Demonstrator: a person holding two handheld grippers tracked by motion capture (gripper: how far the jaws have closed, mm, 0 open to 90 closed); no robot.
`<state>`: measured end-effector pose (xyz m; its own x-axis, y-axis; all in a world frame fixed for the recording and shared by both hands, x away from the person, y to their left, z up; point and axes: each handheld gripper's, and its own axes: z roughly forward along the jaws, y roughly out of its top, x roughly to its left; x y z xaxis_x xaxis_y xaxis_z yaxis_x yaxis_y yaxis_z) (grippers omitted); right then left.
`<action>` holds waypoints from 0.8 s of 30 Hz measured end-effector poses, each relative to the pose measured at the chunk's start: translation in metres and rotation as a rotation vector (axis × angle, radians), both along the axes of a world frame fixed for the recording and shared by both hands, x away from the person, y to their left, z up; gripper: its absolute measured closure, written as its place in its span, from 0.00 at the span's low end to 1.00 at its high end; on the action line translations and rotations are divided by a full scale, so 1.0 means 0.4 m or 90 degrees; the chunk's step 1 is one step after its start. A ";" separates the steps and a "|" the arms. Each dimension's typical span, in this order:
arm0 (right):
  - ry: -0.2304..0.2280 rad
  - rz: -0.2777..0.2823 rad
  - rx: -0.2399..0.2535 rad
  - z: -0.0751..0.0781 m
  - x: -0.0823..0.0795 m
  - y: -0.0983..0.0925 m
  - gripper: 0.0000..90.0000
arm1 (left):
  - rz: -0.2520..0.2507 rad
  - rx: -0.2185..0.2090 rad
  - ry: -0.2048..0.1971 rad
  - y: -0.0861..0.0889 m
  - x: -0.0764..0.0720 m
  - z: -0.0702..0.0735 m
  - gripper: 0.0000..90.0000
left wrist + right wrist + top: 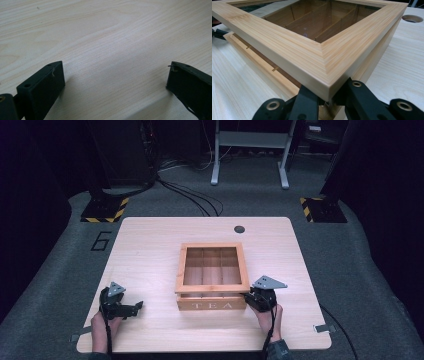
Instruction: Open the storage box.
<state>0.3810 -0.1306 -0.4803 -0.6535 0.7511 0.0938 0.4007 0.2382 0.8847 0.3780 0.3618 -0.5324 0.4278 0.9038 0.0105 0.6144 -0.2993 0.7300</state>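
Note:
A wooden tea box (212,305) marked TEA stands mid-table, with several compartments showing through its glass-paned lid (212,247). My right gripper (248,296) is at the lid's front right corner. In the right gripper view the jaws (325,96) are shut on that corner of the lid (287,47), which sits slightly raised above the box body (269,72), leaving a gap along the front. My left gripper (137,306) rests low over the table's front left, apart from the box. It is open (115,72), with only bare wood between its fingers.
The light wooden table (150,250) has a round cable hole (239,229) behind the box. Grey carpet, cables and a metal stand base (250,150) lie beyond the far edge. The person's hands come in at the near edge.

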 end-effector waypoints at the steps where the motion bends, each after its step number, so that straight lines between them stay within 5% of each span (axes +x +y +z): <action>1: 0.000 0.000 -0.001 0.000 -0.002 0.000 0.94 | 0.000 0.000 0.000 0.000 0.000 0.000 0.01; 7: -0.008 -0.001 -0.018 0.006 -0.016 -0.002 0.94 | 0.000 0.000 0.000 0.000 0.000 0.000 0.01; 24: 0.005 -0.012 -0.008 0.014 -0.087 -0.053 0.92 | 0.000 0.001 0.000 0.000 0.000 0.000 0.01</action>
